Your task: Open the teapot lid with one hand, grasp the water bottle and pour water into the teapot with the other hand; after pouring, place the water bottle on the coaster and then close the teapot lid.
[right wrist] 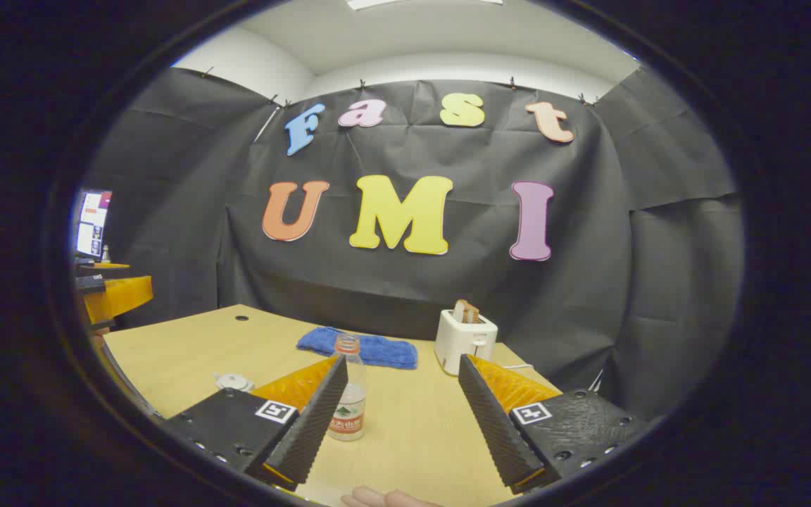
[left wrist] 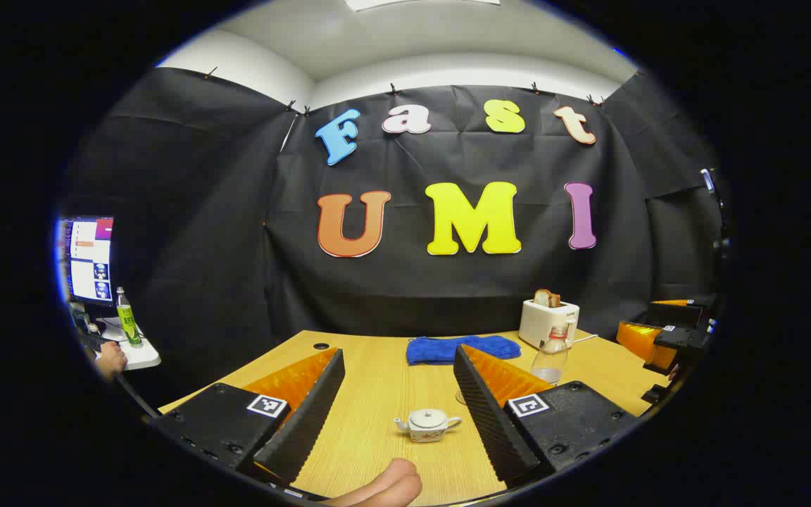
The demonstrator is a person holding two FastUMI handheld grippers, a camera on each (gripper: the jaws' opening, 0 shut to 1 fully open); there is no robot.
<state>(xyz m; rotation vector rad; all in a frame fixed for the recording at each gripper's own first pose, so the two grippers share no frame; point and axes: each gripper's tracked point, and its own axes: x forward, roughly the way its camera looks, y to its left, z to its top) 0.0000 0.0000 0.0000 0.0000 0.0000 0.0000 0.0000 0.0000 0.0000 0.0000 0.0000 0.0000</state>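
The left gripper hangs with fingers spread wide and empty; the teapot sits between them, near the worktop's front edge. The right gripper gapes empty too, the water bottle just beside its left finger, bare wood ahead to the blue cloth and toaster at the far edge.

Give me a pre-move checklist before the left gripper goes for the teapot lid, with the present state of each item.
1. Left gripper open wide enough to take the lid: ok.
2. Teapot upright on the table, lid still on: ok.
3. Teapot lined up between the left fingers: ok, it sits ahead, nearer the right-hand finger.
4. Right gripper open for the water bottle: ok.
5. Water bottle upright and within the right gripper's line: ok, close to its left-hand finger.
6. Coaster free for the bottle: cannot tell.
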